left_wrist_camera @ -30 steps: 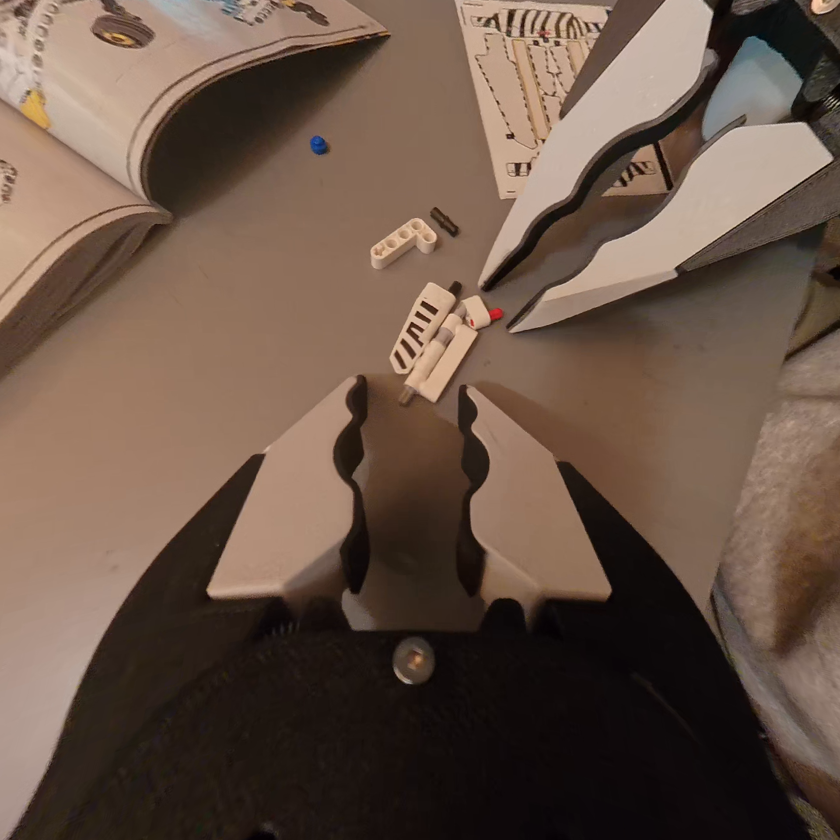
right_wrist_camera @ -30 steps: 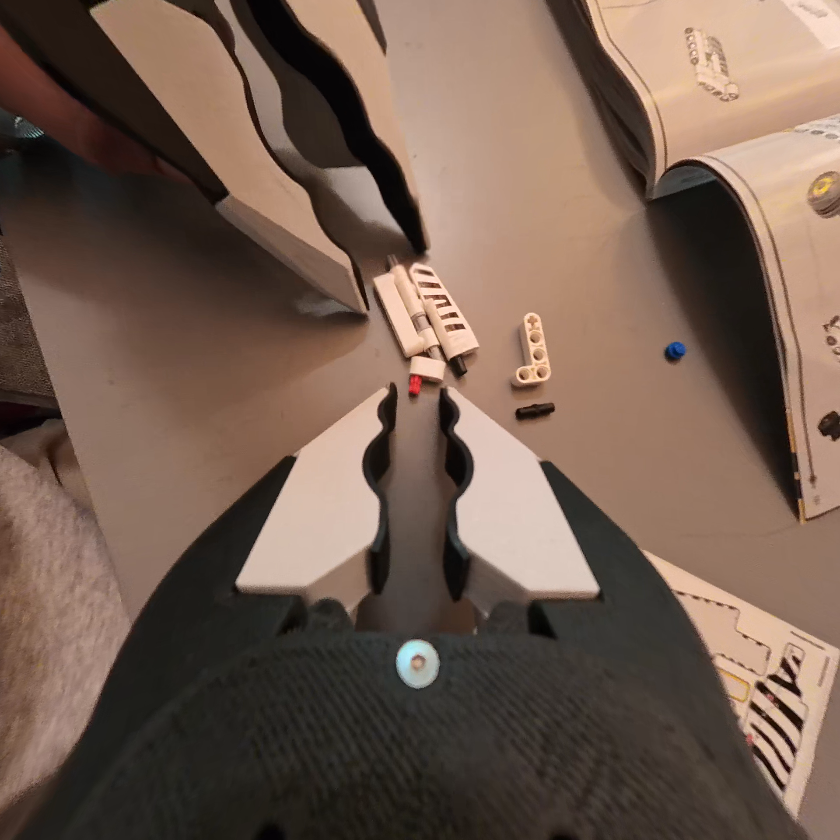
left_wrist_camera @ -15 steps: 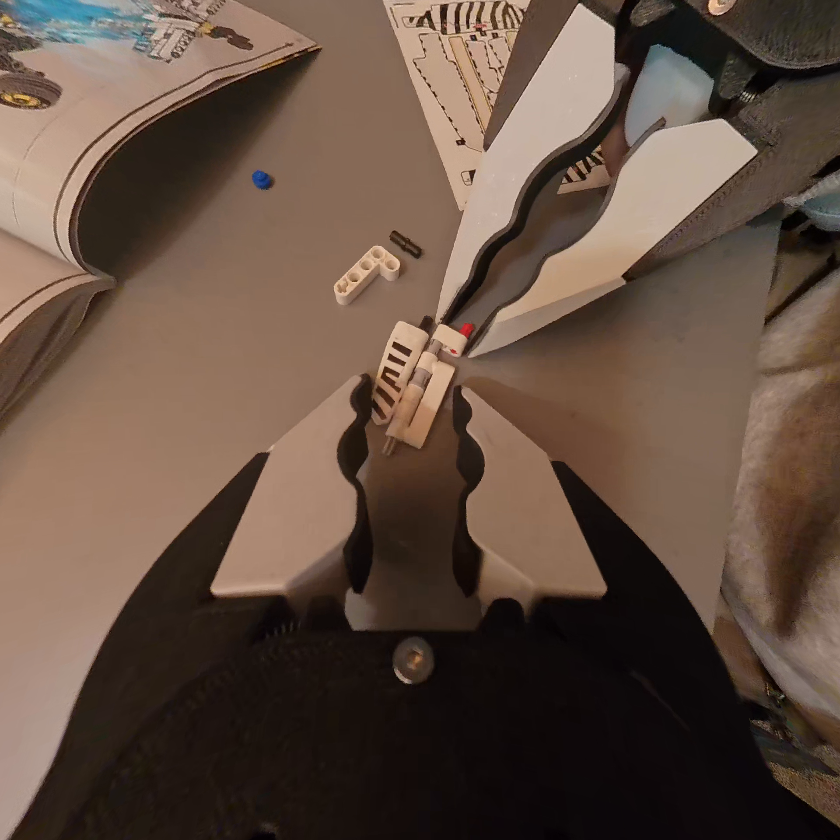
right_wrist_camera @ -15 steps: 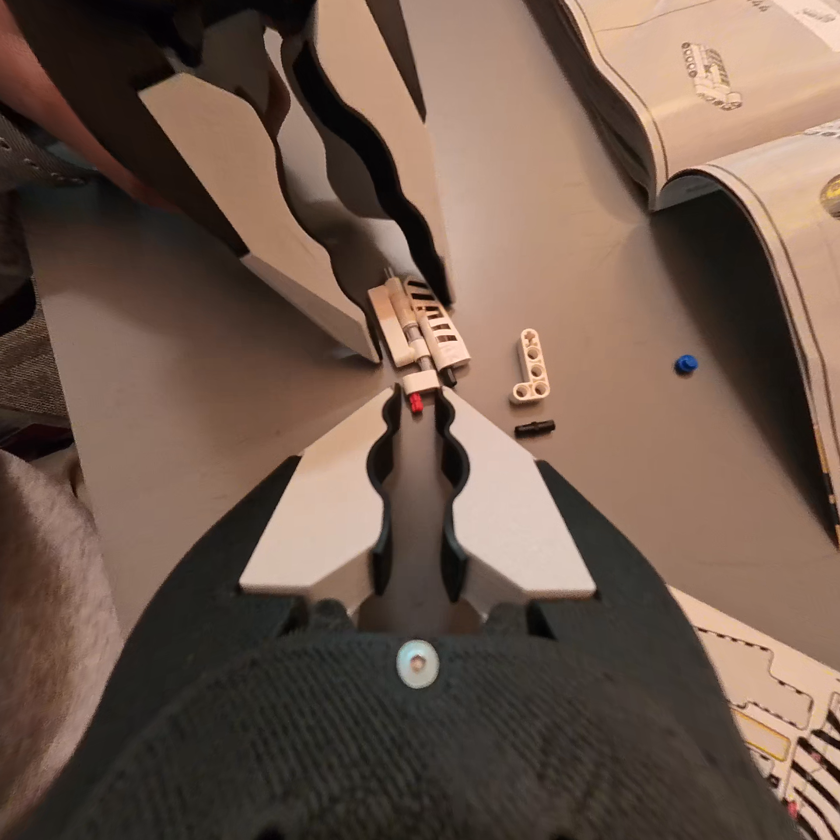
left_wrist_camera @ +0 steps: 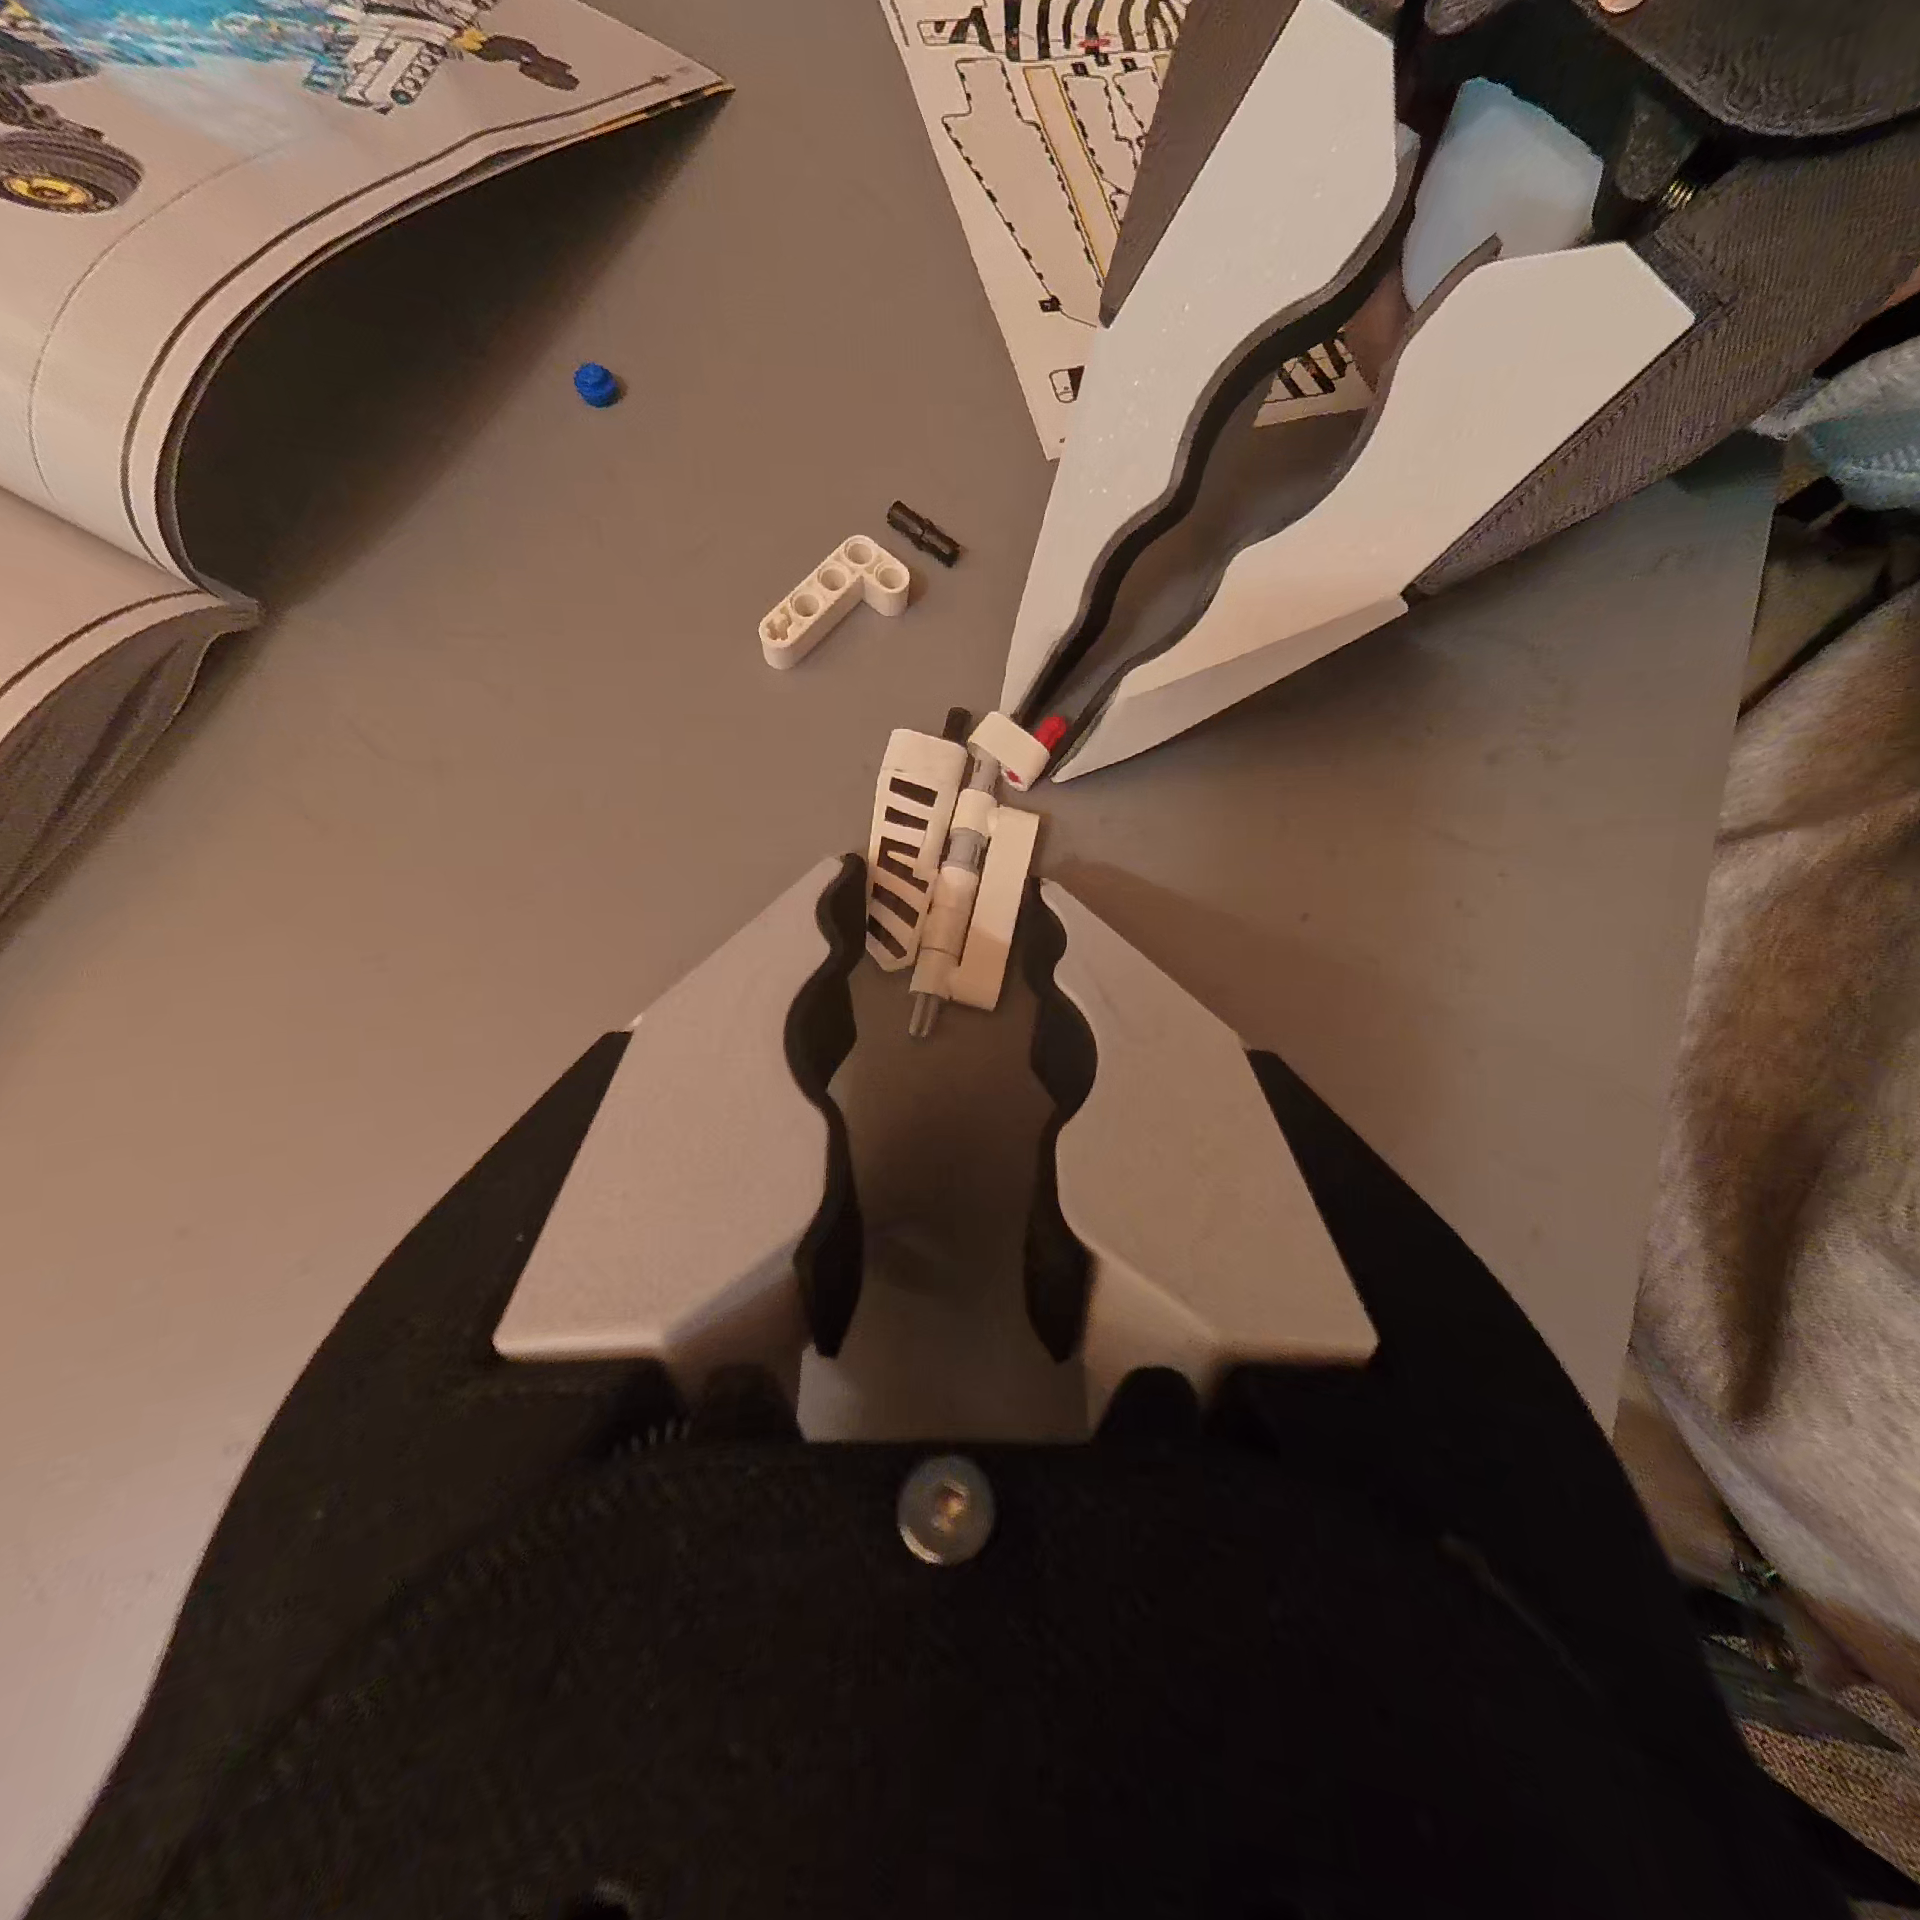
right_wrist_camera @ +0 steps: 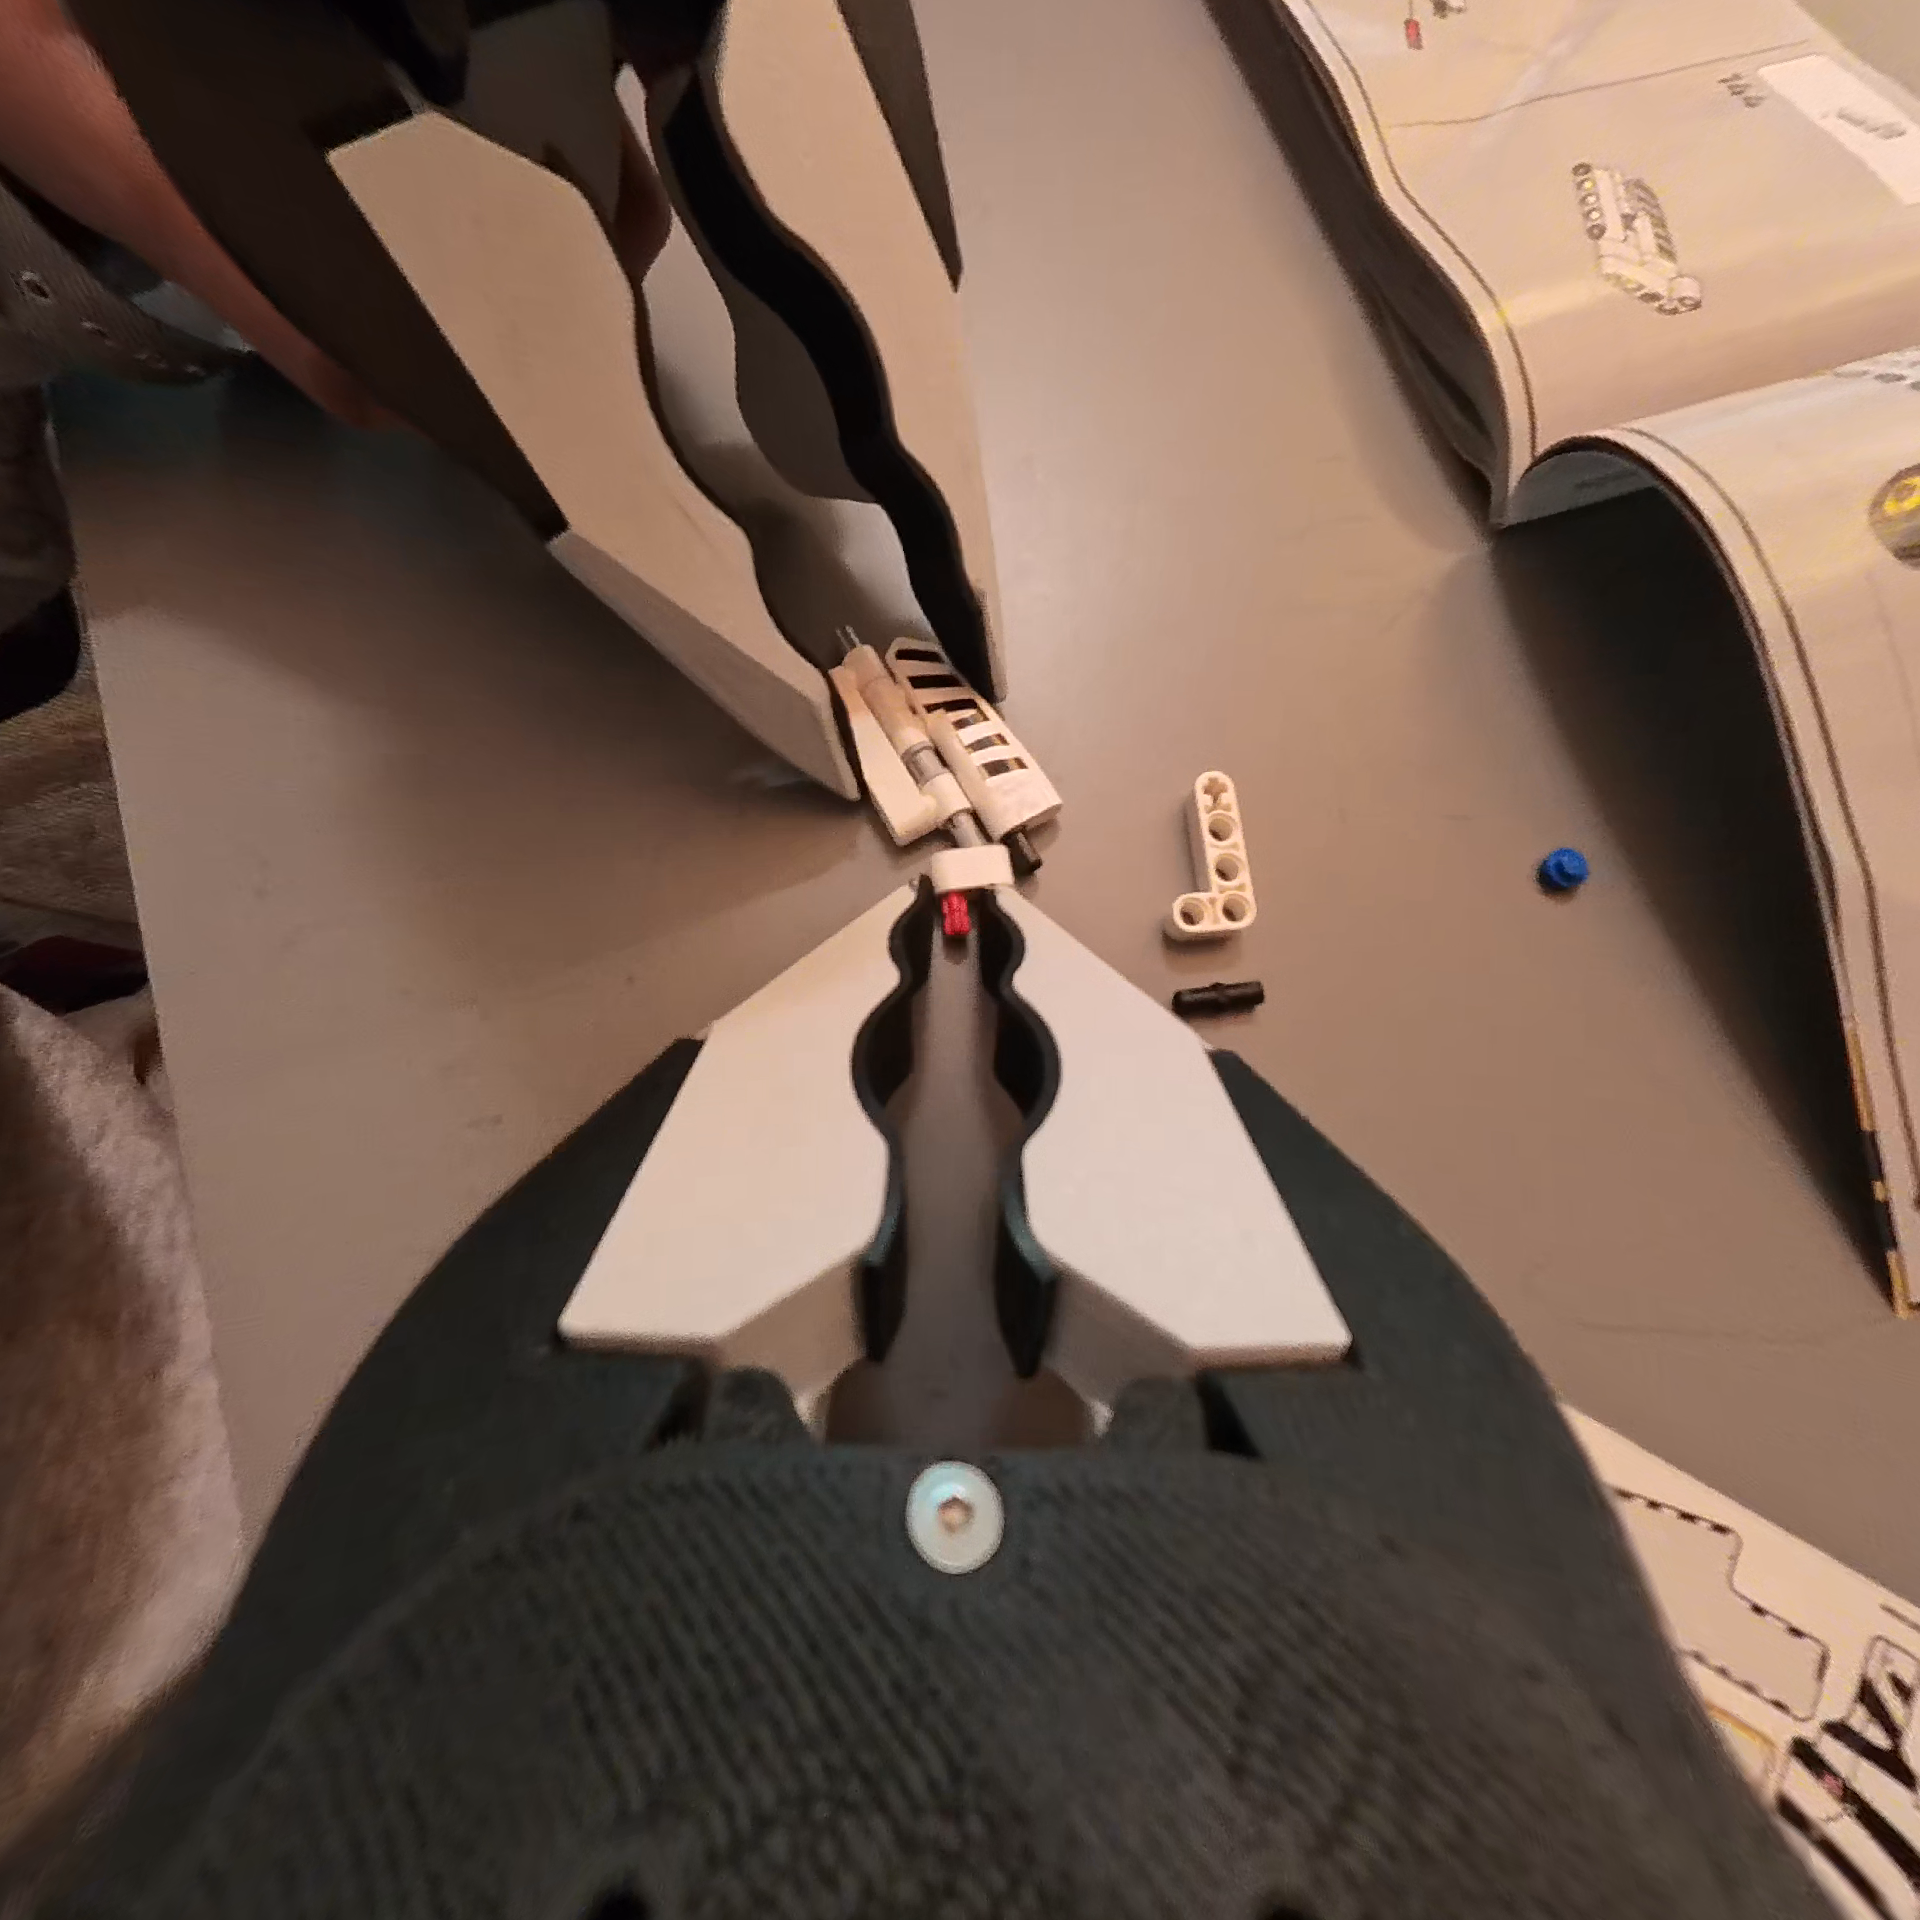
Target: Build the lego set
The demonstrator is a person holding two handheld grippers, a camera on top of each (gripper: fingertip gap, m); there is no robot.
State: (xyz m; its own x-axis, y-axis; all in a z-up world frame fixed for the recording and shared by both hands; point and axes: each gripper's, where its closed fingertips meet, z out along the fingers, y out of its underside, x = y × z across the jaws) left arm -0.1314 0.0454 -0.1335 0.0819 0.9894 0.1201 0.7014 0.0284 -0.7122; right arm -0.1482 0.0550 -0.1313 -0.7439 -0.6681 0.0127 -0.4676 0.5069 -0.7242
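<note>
A small white assembly with a black-striped panel and a grey axle (left_wrist_camera: pixel 951 883) lies on the grey table (left_wrist_camera: pixel 520 935). My left gripper (left_wrist_camera: pixel 943 878) straddles it, with a fingertip touching each side. It also shows in the right wrist view (right_wrist_camera: pixel 914 738). A white connector (left_wrist_camera: pixel 1003 750) with a red pin (left_wrist_camera: pixel 1049 729) sits at the assembly's far end. My right gripper (right_wrist_camera: pixel 956 902) is narrowly open, and the red pin (right_wrist_camera: pixel 954 914) lies between its tips without being pinched. The right gripper also shows in the left wrist view (left_wrist_camera: pixel 1039 743).
A white L-shaped beam (left_wrist_camera: pixel 836 603), a black pin (left_wrist_camera: pixel 923 532) and a blue stud (left_wrist_camera: pixel 595 384) lie loose to the left. An open instruction booklet (left_wrist_camera: pixel 208 208) lies beyond them. A sticker sheet (left_wrist_camera: pixel 1039 156) lies behind the right gripper. Fabric (left_wrist_camera: pixel 1818 1039) lies past the table's right edge. Less than 4 cm separates the two grippers' tips. The blue stud (left_wrist_camera: pixel 595 384) is about 11 cm from my right fingertips. My right wrist view (right_wrist_camera: pixel 1560 862) looks at it from another angle.
Both grippers moved in on the assembly from opposite ends. The left fingers slid around it and narrowed onto it. The right tips came up around the red pin and narrowed.
</note>
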